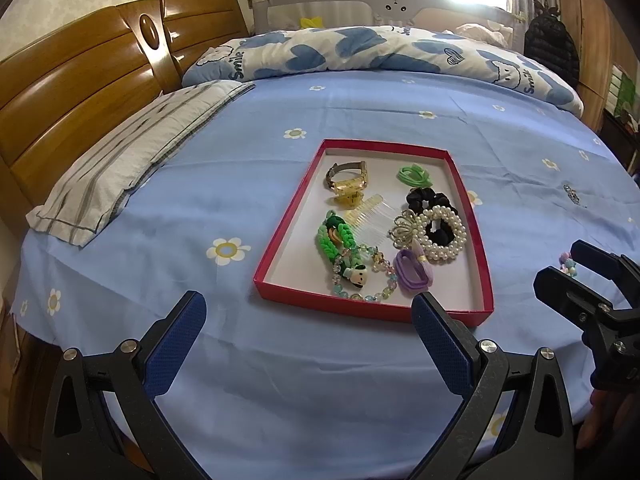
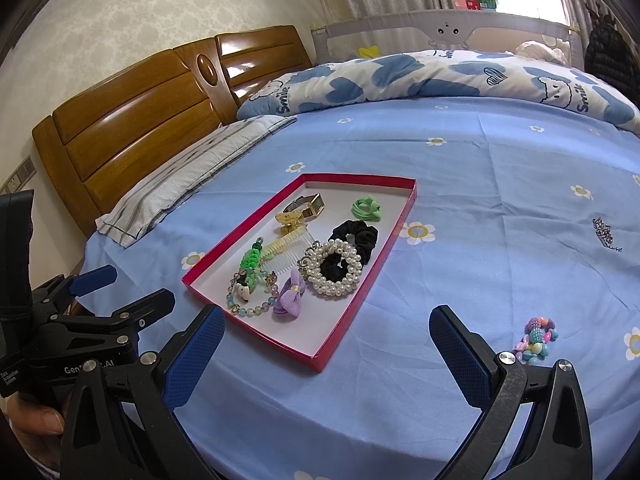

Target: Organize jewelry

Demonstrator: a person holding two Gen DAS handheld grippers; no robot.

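Observation:
A red-rimmed box lid [image 1: 280, 236] [image 2: 362, 300] lies on the blue bedsheet and holds a watch [image 1: 348, 174], a green band [image 1: 414, 174], a black scrunchie [image 2: 358, 236], a pearl scrunchie [image 1: 444, 234] [image 2: 336, 266], a comb [image 1: 368, 216], a purple bow [image 2: 290, 294] and a beaded bracelet [image 1: 360, 284]. A colourful bead piece [image 2: 538, 338] and a small silver piece [image 2: 606, 234] lie on the sheet right of the box. My left gripper [image 1: 308, 328] is open and empty just before the box. My right gripper [image 2: 326, 340] is open and empty over the box's near corner.
A wooden headboard [image 1: 76, 92] stands at the left, with a striped pillow [image 1: 132, 160] before it. A blue-and-white quilt [image 1: 380, 52] lies across the far side of the bed. A grey bed rail [image 2: 440, 30] stands behind it.

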